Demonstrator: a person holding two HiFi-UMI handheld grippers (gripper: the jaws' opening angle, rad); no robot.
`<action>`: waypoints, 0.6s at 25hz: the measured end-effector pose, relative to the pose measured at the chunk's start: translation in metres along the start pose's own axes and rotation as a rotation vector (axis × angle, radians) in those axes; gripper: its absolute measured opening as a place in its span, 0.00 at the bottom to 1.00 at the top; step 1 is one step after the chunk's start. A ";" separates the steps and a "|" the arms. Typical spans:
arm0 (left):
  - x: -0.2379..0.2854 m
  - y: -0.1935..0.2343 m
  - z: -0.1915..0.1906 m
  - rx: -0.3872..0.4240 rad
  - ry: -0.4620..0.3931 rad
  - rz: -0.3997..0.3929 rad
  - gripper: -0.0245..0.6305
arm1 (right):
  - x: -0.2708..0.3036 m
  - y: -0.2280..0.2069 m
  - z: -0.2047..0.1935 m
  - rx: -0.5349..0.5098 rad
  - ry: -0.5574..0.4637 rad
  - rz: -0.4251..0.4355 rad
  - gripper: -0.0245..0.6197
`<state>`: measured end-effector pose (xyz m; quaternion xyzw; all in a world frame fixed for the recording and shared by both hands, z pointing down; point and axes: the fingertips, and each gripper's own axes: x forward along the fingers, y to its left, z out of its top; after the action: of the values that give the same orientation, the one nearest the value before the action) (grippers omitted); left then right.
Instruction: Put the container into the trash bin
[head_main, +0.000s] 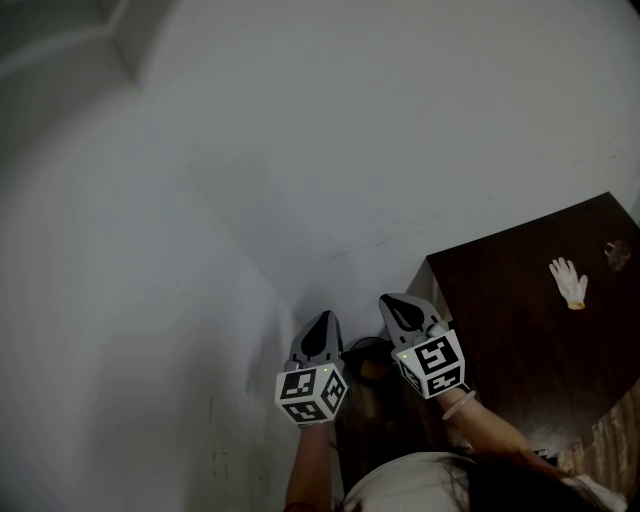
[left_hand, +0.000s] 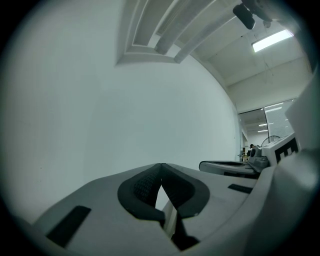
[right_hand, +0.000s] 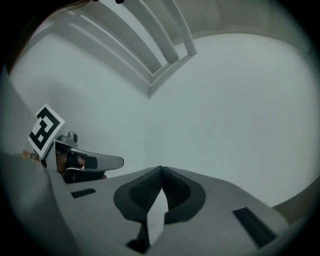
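A plain white wall (head_main: 350, 120) fills most of the head view; at the lower right stands a dark brown tabletop (head_main: 520, 330), with a strip of lighter floor (head_main: 615, 425) beside it; in the left gripper view, stepped white mouldings (left_hand: 160, 35) run along the ceiling; a long ceiling lamp (left_hand: 272, 40) is lit above a glass partition (left_hand: 260, 127).

Seen from above, the dark table (head_main: 520, 330) runs off the right edge, we cannot identify the small white object (head_main: 568, 282) or darker speck (head_main: 617, 253) on it, and shadow hides whatever lies below the left gripper (head_main: 320, 322) and right gripper (head_main: 395, 303).
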<state>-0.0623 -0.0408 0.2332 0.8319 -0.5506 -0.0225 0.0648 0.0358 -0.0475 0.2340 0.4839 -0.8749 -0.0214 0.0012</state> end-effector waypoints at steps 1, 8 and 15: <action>-0.003 -0.003 0.004 0.004 -0.003 0.001 0.07 | -0.004 0.001 0.006 -0.005 -0.011 -0.001 0.05; -0.010 -0.009 0.017 0.020 -0.020 -0.006 0.07 | -0.014 0.005 0.023 -0.027 -0.057 -0.012 0.05; -0.016 -0.008 0.023 0.016 -0.017 0.003 0.07 | -0.018 0.006 0.030 -0.032 -0.051 -0.016 0.05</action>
<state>-0.0641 -0.0245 0.2085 0.8314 -0.5525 -0.0253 0.0535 0.0394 -0.0274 0.2043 0.4903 -0.8701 -0.0478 -0.0136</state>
